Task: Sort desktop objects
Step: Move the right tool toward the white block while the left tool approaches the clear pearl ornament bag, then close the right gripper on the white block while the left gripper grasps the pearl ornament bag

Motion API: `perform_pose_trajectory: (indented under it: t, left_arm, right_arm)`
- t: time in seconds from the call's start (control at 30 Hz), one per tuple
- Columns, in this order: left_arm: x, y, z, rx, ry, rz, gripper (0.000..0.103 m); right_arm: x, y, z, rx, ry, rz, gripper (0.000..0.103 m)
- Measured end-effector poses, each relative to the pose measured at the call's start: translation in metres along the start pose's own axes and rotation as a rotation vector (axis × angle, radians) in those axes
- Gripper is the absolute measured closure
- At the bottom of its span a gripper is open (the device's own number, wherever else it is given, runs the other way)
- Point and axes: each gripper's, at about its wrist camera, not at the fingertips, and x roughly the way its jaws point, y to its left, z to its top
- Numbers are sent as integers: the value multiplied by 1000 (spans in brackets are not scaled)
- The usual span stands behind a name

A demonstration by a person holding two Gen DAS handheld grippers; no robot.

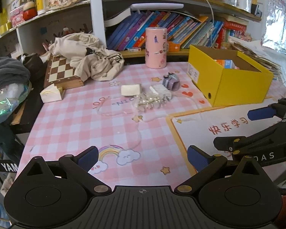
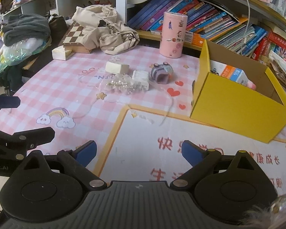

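On the pink checked desk mat lie a white block (image 1: 130, 89) (image 2: 116, 67), a clear bag of pearl beads (image 1: 152, 100) (image 2: 120, 85), a small white box (image 2: 141, 77) and a purple toy camera (image 1: 171, 81) (image 2: 161, 72). A yellow box (image 1: 228, 76) (image 2: 238, 99) stands to the right, with a carton inside. My left gripper (image 1: 143, 157) is open and empty, low over the mat's near part. My right gripper (image 2: 139, 152) is open and empty over the white writing panel (image 2: 200, 143).
A pink cylinder (image 1: 155, 47) (image 2: 173, 37) stands at the back by a row of books. A chessboard (image 1: 62, 72) with a beige cloth (image 1: 91, 57) lies at the back left. A small cream box (image 1: 50, 94) sits at the mat's left edge.
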Motion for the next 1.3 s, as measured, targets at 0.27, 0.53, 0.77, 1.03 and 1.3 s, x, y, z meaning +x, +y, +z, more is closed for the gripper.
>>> perform_pose_trajectory:
  t: [0.27,0.53,0.77,1.03,1.3]
  left_arm:
    - [19,6,13,-23,10,20,2]
    - [44,4,24,2,25,31,2]
    - [68,3,35,52,15,22,2]
    - [95,-3,47,102,5,8,4]
    - [132,1,63,109,19,-14,25]
  right_arm:
    - [23,-3,23,-34,2,28,6]
    - [52,-15,46,-9,11,40,6]
    - [74,-23,71,43,-3,54,6]
    - [98,-28,104,72,-28,48,8]
    - [134,-37,128,124,18,49,40]
